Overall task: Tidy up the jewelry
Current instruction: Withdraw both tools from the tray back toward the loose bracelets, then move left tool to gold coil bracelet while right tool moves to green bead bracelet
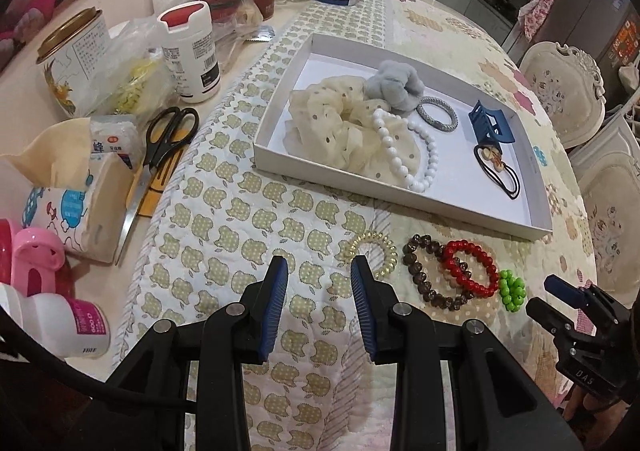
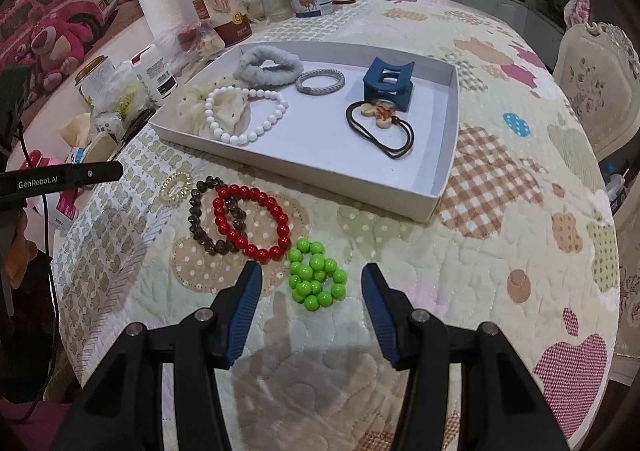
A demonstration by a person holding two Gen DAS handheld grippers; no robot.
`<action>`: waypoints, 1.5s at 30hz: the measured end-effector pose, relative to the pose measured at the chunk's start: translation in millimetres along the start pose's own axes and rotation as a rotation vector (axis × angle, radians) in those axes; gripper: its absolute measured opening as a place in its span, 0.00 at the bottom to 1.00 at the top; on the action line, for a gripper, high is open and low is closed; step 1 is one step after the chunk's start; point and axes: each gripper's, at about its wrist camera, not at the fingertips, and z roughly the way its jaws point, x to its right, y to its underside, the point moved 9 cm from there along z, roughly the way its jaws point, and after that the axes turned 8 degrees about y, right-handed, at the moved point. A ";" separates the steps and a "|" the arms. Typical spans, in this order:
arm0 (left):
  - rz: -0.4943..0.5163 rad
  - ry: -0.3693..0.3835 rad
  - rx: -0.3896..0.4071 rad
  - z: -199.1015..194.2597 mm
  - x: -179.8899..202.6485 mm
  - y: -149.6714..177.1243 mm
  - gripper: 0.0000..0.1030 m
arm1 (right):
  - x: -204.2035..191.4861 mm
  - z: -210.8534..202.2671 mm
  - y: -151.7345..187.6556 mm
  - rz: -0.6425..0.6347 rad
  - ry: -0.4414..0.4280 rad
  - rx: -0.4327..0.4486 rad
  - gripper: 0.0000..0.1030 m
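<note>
A white tray [image 1: 276, 155] [image 2: 436, 195] holds a cream scrunchie [image 1: 332, 123], a grey scrunchie [image 1: 394, 89], a white bead bracelet [image 2: 240, 119], a grey hair band [image 2: 320, 82], a blue claw clip [image 2: 386, 85] and a black hair tie [image 2: 380, 127]. On the quilt in front lie a clear coil hair tie [image 1: 374, 253] [image 2: 175, 187], a brown bead bracelet [image 2: 200, 219], a red bead bracelet [image 2: 252, 223] and a green bead bracelet [image 2: 318, 275]. My left gripper [image 1: 319, 271] is open and empty, just left of the coil tie. My right gripper [image 2: 311, 281] is open around the green bracelet.
Bottles, jars, a tin, scissors [image 1: 164, 139] and a tissue pack [image 1: 72, 203] crowd the table's left side. Cream chairs [image 2: 596, 83] stand at the right edge. The right gripper also shows in the left wrist view [image 1: 576, 315].
</note>
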 end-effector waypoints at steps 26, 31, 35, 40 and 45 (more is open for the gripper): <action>-0.012 0.126 -0.095 29.6 5.0 5.4 0.21 | 5.2 19.0 11.7 0.042 0.017 -0.053 0.53; 0.013 0.129 -0.110 38.4 13.0 5.0 0.22 | 9.3 23.2 13.2 0.058 0.011 -0.059 0.53; 0.029 0.119 -0.126 48.0 16.7 4.3 0.23 | 9.0 25.3 12.6 0.058 0.005 -0.058 0.53; 0.060 0.087 -0.147 60.8 20.1 4.7 0.23 | 4.7 29.6 9.5 0.051 -0.016 -0.049 0.45; 0.061 0.091 -0.131 62.8 21.5 3.3 0.22 | 3.9 29.2 8.0 0.065 -0.049 -0.038 0.19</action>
